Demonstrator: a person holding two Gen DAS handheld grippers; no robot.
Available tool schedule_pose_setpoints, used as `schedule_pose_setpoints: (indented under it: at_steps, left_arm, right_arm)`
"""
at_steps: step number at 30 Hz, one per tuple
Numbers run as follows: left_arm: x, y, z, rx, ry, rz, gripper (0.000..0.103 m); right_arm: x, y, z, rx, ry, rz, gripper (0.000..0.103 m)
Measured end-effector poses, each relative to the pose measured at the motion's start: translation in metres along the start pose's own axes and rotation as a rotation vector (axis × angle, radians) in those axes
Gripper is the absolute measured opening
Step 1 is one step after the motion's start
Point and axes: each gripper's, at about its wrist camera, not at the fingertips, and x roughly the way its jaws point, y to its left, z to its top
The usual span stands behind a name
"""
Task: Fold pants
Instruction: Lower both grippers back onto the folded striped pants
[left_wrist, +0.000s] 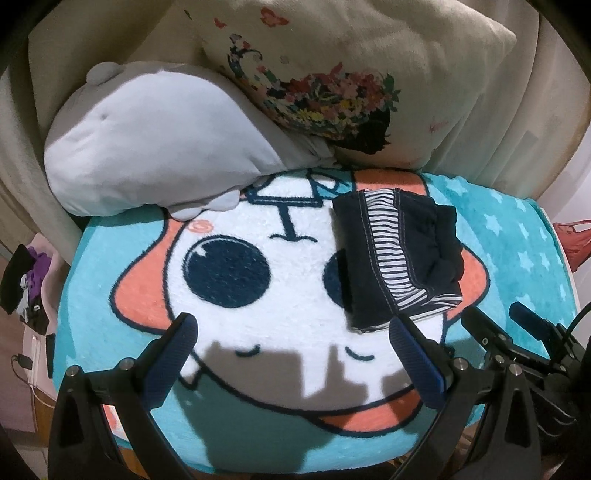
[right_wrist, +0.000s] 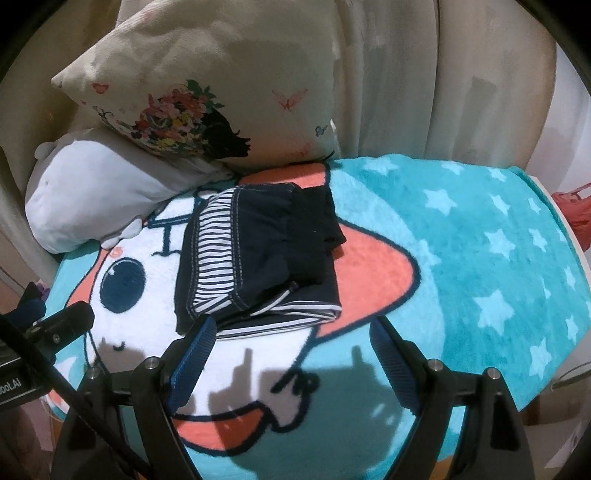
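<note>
Dark navy pants (left_wrist: 399, 258) with a striped lining lie folded into a compact bundle on the cartoon blanket (left_wrist: 288, 288). In the right wrist view the same pants (right_wrist: 258, 254) sit just beyond the fingers. My left gripper (left_wrist: 291, 328) is open and holds nothing; its right finger tip is near the bundle's near left corner. My right gripper (right_wrist: 293, 328) is open too, its fingers hovering at the near edge of the bundle without closing on cloth. The right gripper (left_wrist: 498, 321) also shows at the right edge of the left wrist view.
A grey and white plush cushion (left_wrist: 155, 147) and a floral pillow (left_wrist: 332, 74) lean at the back of the blanket. Beige curtains (right_wrist: 424, 74) hang behind. A red item (right_wrist: 572, 210) lies off the right edge. Star-patterned teal blanket (right_wrist: 480, 240) spreads to the right.
</note>
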Motion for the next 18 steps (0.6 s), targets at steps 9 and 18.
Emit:
schedule_pose_setpoints:
  at_steps: [9, 18]
  left_arm:
    - [0.043, -0.005, -0.006, -0.060, 0.120, -0.022, 0.103]
    - [0.100, -0.002, -0.034, -0.069, 0.240, 0.069, 0.103]
  right_arm:
    - [0.015, -0.034, 0.005, 0.025, 0.034, 0.003, 0.089]
    - [0.036, -0.069, 0.015, 0.061, 0.075, 0.073, 0.089]
